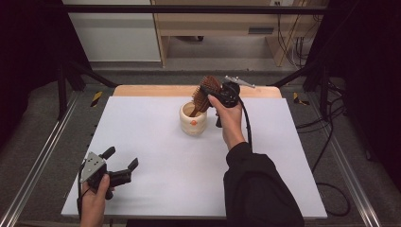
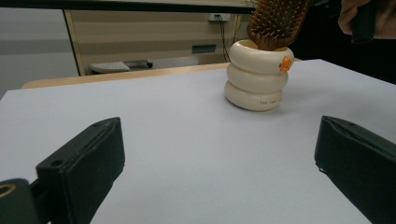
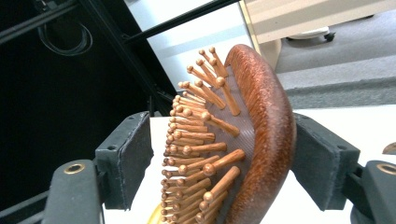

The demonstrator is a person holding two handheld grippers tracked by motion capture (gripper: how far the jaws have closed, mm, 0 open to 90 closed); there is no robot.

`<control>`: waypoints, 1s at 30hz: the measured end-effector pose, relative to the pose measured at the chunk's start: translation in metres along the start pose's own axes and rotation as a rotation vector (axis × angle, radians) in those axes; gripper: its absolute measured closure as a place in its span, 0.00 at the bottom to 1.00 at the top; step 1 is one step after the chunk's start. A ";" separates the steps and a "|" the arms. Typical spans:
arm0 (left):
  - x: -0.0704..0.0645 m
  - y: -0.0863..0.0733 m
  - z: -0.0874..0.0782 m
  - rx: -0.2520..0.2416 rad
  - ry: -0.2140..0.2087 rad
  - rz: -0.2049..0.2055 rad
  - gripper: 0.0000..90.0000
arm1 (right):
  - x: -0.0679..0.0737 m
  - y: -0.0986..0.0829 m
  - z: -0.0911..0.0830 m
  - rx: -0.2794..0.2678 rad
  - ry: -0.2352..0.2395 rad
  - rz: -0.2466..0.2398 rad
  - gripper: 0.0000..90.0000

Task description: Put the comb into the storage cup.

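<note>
Two tools we see: the right tool (image 3: 224,163) pinches a brush (image 3: 243,140) over the cup (image 1: 193,118), far on the bench (image 1: 165,156); the left tool (image 1: 121,163) rests near, spread.

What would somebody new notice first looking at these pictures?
Probably the wooden hairbrush between the right gripper's jaws, its lower end dipping into the cream ringed cup near the table's far edge. Next, the left gripper, jaws wide apart, sitting low at the near left corner of the white table.
</note>
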State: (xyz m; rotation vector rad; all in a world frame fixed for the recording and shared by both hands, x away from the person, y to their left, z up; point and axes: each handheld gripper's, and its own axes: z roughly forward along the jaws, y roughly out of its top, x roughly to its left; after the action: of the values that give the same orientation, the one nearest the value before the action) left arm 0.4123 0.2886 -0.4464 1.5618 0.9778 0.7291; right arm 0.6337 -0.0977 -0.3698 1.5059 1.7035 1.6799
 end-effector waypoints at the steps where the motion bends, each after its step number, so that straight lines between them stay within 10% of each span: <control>1: 0.000 0.000 0.000 0.000 0.000 0.000 0.02 | 0.000 0.000 0.000 0.000 -0.001 0.000 0.27; 30: 0.001 0.000 -0.001 -0.002 0.006 -0.001 0.02 | 0.007 0.003 -0.009 0.021 -0.041 -0.084 0.11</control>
State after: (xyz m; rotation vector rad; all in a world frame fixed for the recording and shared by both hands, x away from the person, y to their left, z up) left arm 0.4122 0.2898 -0.4461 1.5574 0.9820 0.7342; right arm 0.6247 -0.0971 -0.3619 1.4463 1.7432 1.5832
